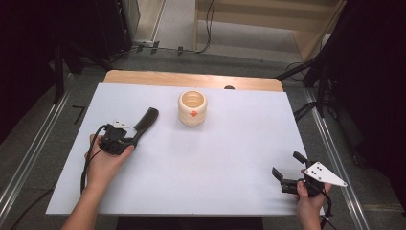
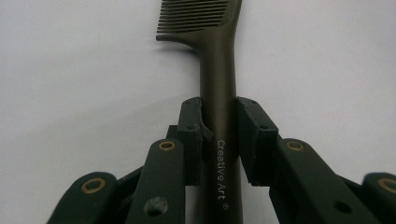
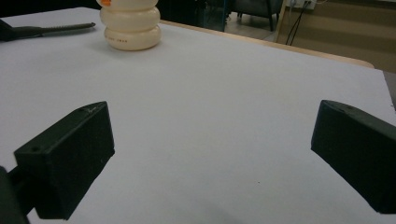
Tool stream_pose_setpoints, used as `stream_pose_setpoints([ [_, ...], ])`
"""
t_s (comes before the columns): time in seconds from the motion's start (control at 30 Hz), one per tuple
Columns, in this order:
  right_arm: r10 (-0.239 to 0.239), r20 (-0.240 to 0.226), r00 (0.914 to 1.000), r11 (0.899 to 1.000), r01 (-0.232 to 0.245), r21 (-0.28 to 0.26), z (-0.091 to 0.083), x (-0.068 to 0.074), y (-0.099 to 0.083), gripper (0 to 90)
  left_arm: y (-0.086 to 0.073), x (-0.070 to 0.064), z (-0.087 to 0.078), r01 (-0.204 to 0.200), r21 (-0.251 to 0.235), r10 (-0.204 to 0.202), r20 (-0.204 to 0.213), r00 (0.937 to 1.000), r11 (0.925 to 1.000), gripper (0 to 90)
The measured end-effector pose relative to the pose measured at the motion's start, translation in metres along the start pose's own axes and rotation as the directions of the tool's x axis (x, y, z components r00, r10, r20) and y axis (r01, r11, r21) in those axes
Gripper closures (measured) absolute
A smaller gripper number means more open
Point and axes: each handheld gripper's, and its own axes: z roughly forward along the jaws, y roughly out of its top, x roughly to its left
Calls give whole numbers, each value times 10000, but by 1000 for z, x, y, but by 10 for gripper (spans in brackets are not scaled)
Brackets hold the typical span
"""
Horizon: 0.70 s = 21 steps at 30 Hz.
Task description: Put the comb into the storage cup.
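A dark comb [image 1: 146, 120] lies on the white table sheet [image 1: 215, 158] at the left. My left gripper [image 1: 130, 139] is shut on its handle. In the left gripper view the comb [image 2: 219, 79] runs up between the two jaws, teeth at the top, and the left gripper [image 2: 219, 126] clamps the handle marked "Creative Art". A cream ribbed cup [image 1: 192, 107] with an orange spot stands upright at the back centre. My right gripper [image 1: 286, 165] rests open at the front right corner. In the right gripper view the cup [image 3: 130, 25] and comb [image 3: 46, 30] sit far off beyond the open right gripper [image 3: 210, 154].
The table's wooden back edge [image 1: 191, 79] shows behind the sheet. Metal rails [image 1: 28, 153] run along both sides on the floor. Cables and dark stands [image 1: 306, 72] surround the table.
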Motion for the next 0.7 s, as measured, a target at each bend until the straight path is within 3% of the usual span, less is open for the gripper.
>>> stream_pose_setpoints([
  [0.3, 22, 24, 10000, 10000, -22, 16, 0, 0, 0, 0, -4, -1, -8, 381, -935, -372, 114, 9992, 9949, 721],
  [0.7, -65, 23, 10000, 10000, 65, -3, 0, 1, 1, 0, -8, -12, -20, 431, -2165, -389, 233, 9990, 9753, 720],
])
